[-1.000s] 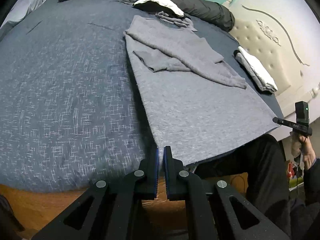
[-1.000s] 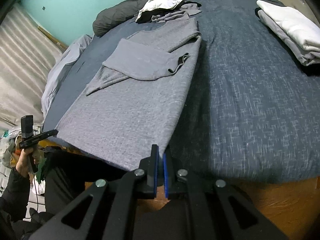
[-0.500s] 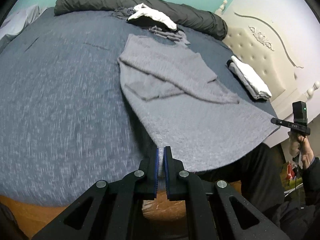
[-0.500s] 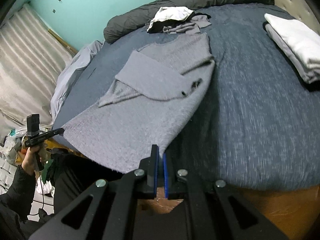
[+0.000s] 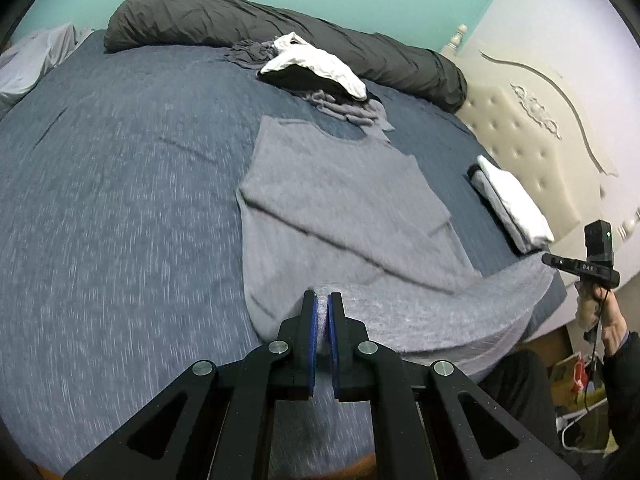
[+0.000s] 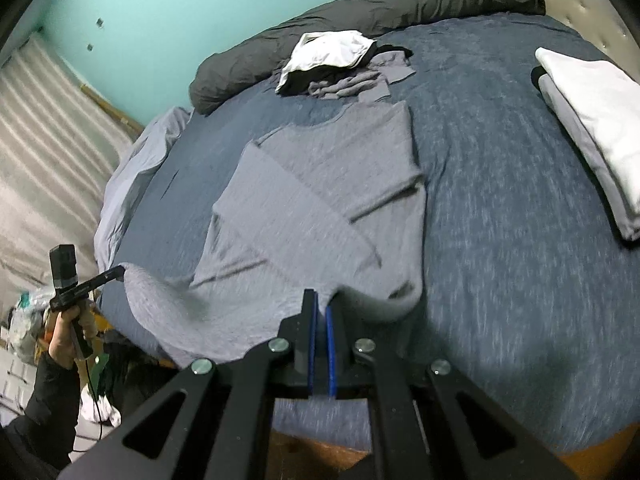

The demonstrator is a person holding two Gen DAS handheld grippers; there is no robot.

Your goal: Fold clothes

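**Grey sweater lifted by its hem, fold half made**

The grey sweater (image 5: 340, 216) lies on the dark blue bedspread (image 5: 120, 220), its hem raised off the near edge of the bed. At the bottom of the left wrist view, the left gripper (image 5: 322, 312) has its jaws pinched narrow on one hem corner; cloth shows between the blue pads. The right gripper (image 6: 321, 312), at the bottom of the right wrist view, is clamped the same way on the other corner. Between them the hem sags in a shallow curve.

The risk, judging from here: the thin pinch could let a corner slip, or the slack middle could land creased. The sleeves, folded across the chest at mid-frame, could also drag out of place if the hem is carried unevenly.

Both grippers point down at a slant toward the bed. At the right edge of the left view, the person's right hand (image 5: 592, 304) grips its handle upright.

Farther off, a folded stack (image 5: 512, 204) sits at right; an unfolded pile (image 5: 316, 68) lies at upper centre, before a dark bolster (image 5: 200, 20).
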